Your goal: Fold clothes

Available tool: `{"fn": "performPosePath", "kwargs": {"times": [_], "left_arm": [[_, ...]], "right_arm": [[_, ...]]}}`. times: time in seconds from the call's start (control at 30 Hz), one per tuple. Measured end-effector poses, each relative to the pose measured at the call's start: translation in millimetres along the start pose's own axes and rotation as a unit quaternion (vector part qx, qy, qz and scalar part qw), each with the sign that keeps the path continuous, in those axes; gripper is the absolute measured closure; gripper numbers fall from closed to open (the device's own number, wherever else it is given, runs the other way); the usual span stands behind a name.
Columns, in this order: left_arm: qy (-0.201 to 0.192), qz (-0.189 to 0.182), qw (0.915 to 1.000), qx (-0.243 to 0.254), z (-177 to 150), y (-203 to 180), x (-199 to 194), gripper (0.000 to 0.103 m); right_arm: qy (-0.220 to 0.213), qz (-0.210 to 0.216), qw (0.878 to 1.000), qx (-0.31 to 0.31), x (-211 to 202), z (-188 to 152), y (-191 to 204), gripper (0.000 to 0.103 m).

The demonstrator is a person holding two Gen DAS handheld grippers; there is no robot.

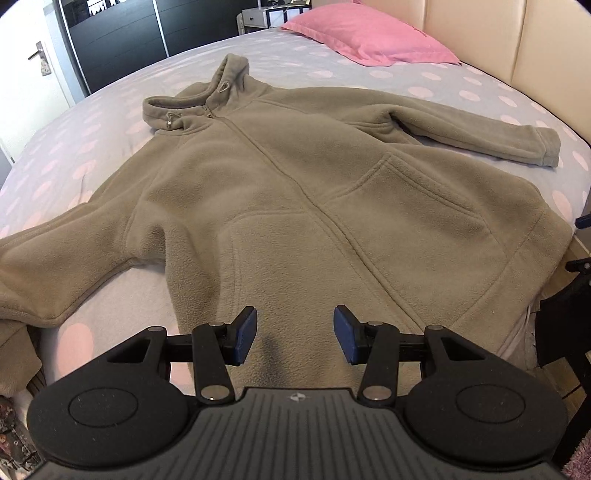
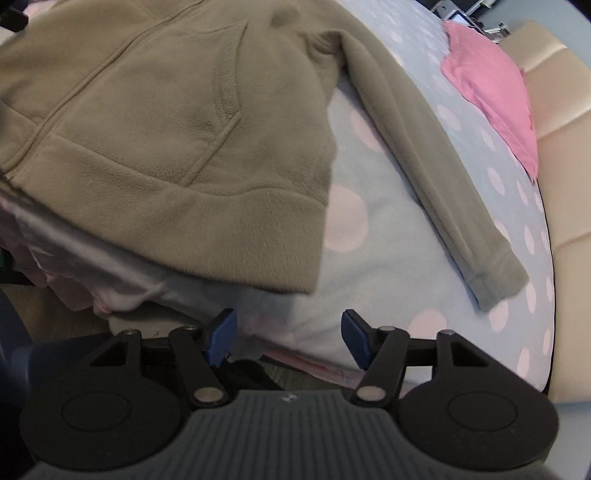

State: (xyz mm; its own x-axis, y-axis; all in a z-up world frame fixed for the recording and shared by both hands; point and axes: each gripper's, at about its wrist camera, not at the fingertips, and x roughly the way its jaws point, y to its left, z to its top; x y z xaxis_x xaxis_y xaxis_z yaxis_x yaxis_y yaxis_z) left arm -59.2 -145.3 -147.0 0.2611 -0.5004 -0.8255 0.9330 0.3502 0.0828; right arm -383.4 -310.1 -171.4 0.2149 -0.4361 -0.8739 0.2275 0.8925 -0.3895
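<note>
An olive-grey fleece jacket [image 1: 295, 192] lies front up and zipped on the bed, collar far, both sleeves spread out. My left gripper [image 1: 294, 334] hovers over its lower hem near the zip line, open, with nothing between the blue pads. In the right wrist view the jacket's right hem corner [image 2: 280, 243] and right sleeve [image 2: 436, 173] show. My right gripper [image 2: 289, 338] is open just off that corner, over the bed's edge, holding nothing.
The bed carries a pale blue sheet with pink dots [image 1: 332, 62], [image 2: 388, 251]. A pink pillow [image 1: 369, 35], [image 2: 491, 88] lies by the cream padded headboard [image 1: 517, 44]. Dark wardrobes [image 1: 122, 33] stand beyond the bed. Dark objects [image 1: 569, 306] sit past the right edge.
</note>
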Motion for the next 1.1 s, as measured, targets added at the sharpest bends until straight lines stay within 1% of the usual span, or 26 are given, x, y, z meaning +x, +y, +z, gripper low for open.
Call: {"fn": "performPosePath", "kwargs": {"times": [0.07, 0.1, 0.13, 0.17, 0.2, 0.27, 0.3, 0.37, 0.4, 0.43, 0.5, 0.53, 0.6, 0.63, 0.7, 0.73, 0.77, 0.83, 0.87, 0.9, 0.93, 1.0, 1.03, 1.1], "left_arm": [[0.003, 0.004, 1.0000, -0.003, -2, 1, 1, 0.059], [0.005, 0.006, 1.0000, -0.005, -3, 2, 1, 0.059], [0.008, 0.007, 0.9999, -0.006, -4, 3, 1, 0.059], [0.010, 0.009, 0.9999, -0.007, -5, 4, 1, 0.059], [0.012, 0.010, 0.9998, -0.008, -6, 5, 2, 0.059], [0.013, 0.012, 0.9998, -0.012, -7, 8, 2, 0.059], [0.013, 0.012, 0.9998, -0.013, -7, 9, 2, 0.059], [0.012, 0.011, 0.9998, -0.014, -7, 11, 1, 0.059], [0.011, 0.011, 0.9998, -0.014, -7, 12, 1, 0.059], [0.011, 0.011, 0.9998, -0.014, -6, 12, 1, 0.059], [0.014, 0.009, 0.9997, -0.015, -7, 14, 1, 0.059], [0.015, 0.010, 0.9997, -0.015, -7, 14, 1, 0.059], [0.016, 0.006, 0.9998, -0.013, -7, 16, -1, 0.059], [0.015, 0.003, 0.9998, -0.011, -8, 16, -2, 0.059], [0.015, -0.003, 0.9998, -0.008, -9, 17, -5, 0.056], [0.017, -0.009, 0.9998, -0.001, -9, 16, -6, 0.054], [0.020, -0.013, 0.9997, 0.007, -11, 15, -7, 0.054], [0.021, -0.019, 0.9992, 0.028, -15, 12, -11, 0.053], [0.020, -0.023, 0.9989, 0.036, -17, 11, -13, 0.051], [0.020, -0.028, 0.9985, 0.042, -20, 12, -16, 0.050], [0.021, -0.033, 0.9982, 0.046, -22, 12, -20, 0.048], [0.023, -0.045, 0.9973, 0.053, -28, 13, -26, 0.047], [0.025, -0.047, 0.9968, 0.059, -31, 13, -30, 0.047], [0.029, -0.048, 0.9957, 0.074, -39, 14, -37, 0.046]], "right_arm": [[-0.021, -0.011, 1.000, 0.002, 0, 5, -1, 0.038], [-0.035, -0.007, 0.999, -0.002, -3, 6, -1, 0.046], [-0.048, -0.003, 0.999, -0.005, -7, 6, 0, 0.055], [-0.062, -0.001, 0.998, -0.010, -11, 6, 1, 0.079], [-0.075, -0.006, 0.997, -0.017, -19, 5, 3, 0.086], [-0.102, -0.021, 0.994, -0.044, -38, 1, 10, 0.090], [-0.107, -0.026, 0.992, -0.063, -49, -3, 13, 0.091], [-0.106, -0.030, 0.988, -0.107, -69, -10, 17, 0.092], [-0.097, -0.031, 0.986, -0.133, -75, -14, 18, 0.092], [-0.083, -0.029, 0.984, -0.158, -79, -16, 19, 0.093], [-0.050, -0.008, 0.983, -0.177, -76, -18, 16, 0.093], [-0.034, 0.001, 0.982, -0.184, -69, -17, 15, 0.093], [-0.003, 0.001, 0.979, -0.203, -48, -17, 19, 0.093], [0.010, 0.002, 0.979, -0.205, -37, -17, 20, 0.093], [0.031, 0.007, 0.979, -0.200, -19, -18, 18, 0.092], [0.039, 0.010, 0.980, -0.195, -12, -18, 15, 0.091], [0.046, 0.014, 0.981, -0.189, -7, -17, 13, 0.087], [0.041, 0.022, 0.983, -0.180, -16, -15, 12, 0.076], [0.032, 0.032, 0.984, -0.174, -27, -15, 13, 0.065], [0.021, 0.044, 0.985, -0.167, -38, -14, 12, 0.059], [0.009, 0.059, 0.986, -0.156, -50, -12, 8, 0.059], [-0.020, 0.094, 0.987, -0.127, -72, -6, -1, 0.059], [-0.037, 0.118, 0.986, -0.110, -83, -2, -6, 0.059], [-0.073, 0.171, 0.980, -0.074, -100, 10, -14, 0.057]]}}
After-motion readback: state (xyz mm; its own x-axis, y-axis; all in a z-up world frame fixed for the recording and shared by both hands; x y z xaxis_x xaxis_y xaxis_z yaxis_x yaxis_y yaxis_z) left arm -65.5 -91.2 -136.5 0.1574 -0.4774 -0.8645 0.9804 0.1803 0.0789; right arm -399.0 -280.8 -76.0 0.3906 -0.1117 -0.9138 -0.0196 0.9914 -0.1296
